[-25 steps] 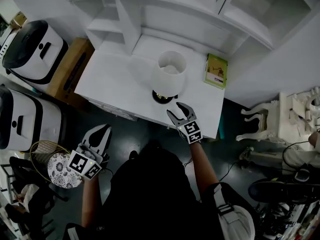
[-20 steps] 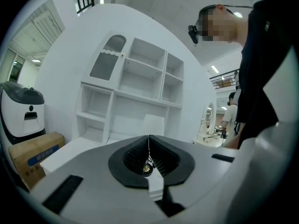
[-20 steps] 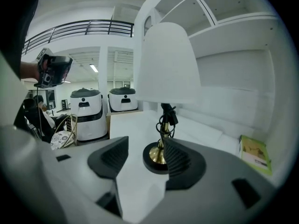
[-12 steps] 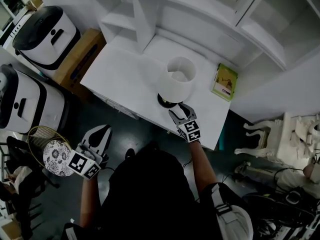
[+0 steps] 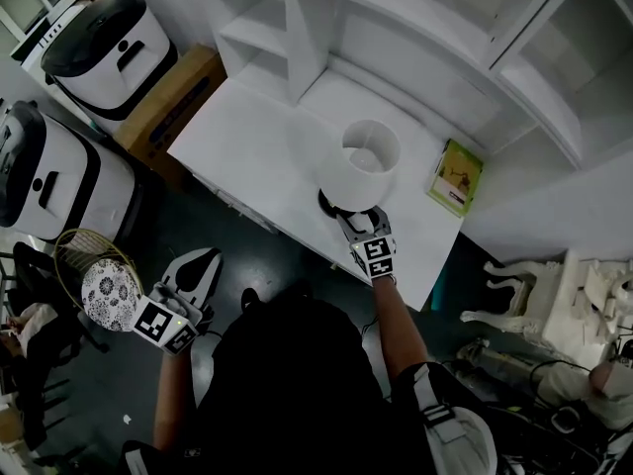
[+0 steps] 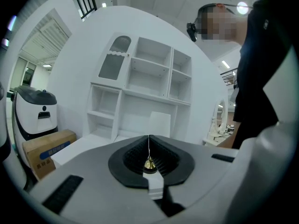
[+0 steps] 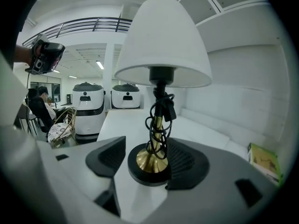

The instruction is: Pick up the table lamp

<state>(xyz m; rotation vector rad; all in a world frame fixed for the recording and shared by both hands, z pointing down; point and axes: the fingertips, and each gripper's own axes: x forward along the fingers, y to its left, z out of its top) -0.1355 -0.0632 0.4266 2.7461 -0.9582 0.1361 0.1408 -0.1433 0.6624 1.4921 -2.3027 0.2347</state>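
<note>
The table lamp [image 5: 361,166] has a white shade, a brass stem wrapped in black cord and a round black base [image 7: 149,164]. It stands upright on the white desk [image 5: 257,146], near the front edge. My right gripper [image 5: 358,221] is low at the base, which sits between its jaws. The jaws are opening: the left pad [image 7: 110,155] is clear of the base and the right pad [image 7: 189,162] lies close beside it. My left gripper [image 5: 196,265] hangs shut below the desk's front edge, off to the left. Its jaws [image 6: 149,164] hold nothing.
A green book [image 5: 455,178] lies on the desk right of the lamp. White shelving [image 5: 396,28] rises behind it. Left of the desk are a cardboard box [image 5: 168,97], two white machines [image 5: 49,181] and a chair with a patterned cushion [image 5: 109,290]. White carved furniture [image 5: 554,305] stands at the right.
My right gripper has moved forward and down to the lamp's base, so its jaws now stand on either side of it. The left gripper has barely shifted.
</note>
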